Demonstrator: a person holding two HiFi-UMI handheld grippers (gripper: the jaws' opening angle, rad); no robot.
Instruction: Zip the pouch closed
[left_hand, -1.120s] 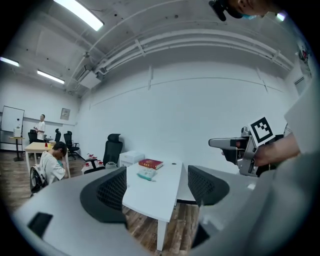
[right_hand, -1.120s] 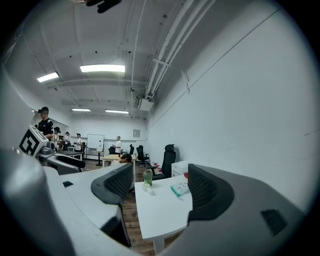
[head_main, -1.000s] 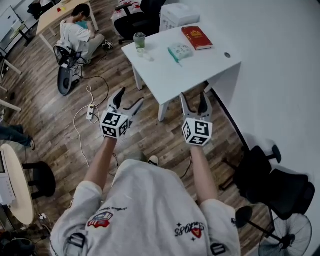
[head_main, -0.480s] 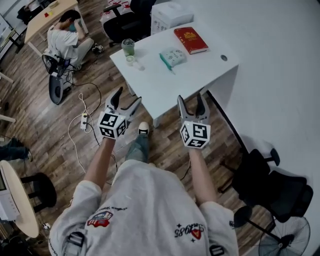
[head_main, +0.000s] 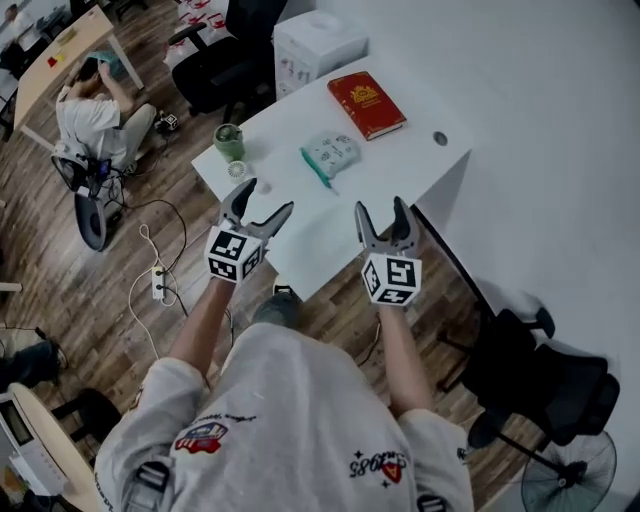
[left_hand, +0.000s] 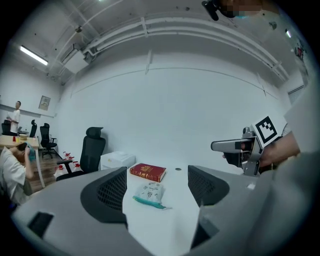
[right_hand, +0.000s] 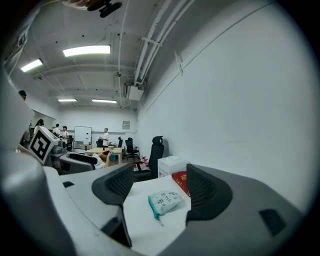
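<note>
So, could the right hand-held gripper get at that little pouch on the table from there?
Probably yes. The right hand-held gripper is open and empty, short of the pouch, with only bare table between them; the red book lies beyond it.

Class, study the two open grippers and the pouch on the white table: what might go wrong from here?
The pouch lies loose on the table, so tugging its zipper may just drag it unless one gripper pins it. The green cup stands nearest the left gripper and might get knocked.
</note>
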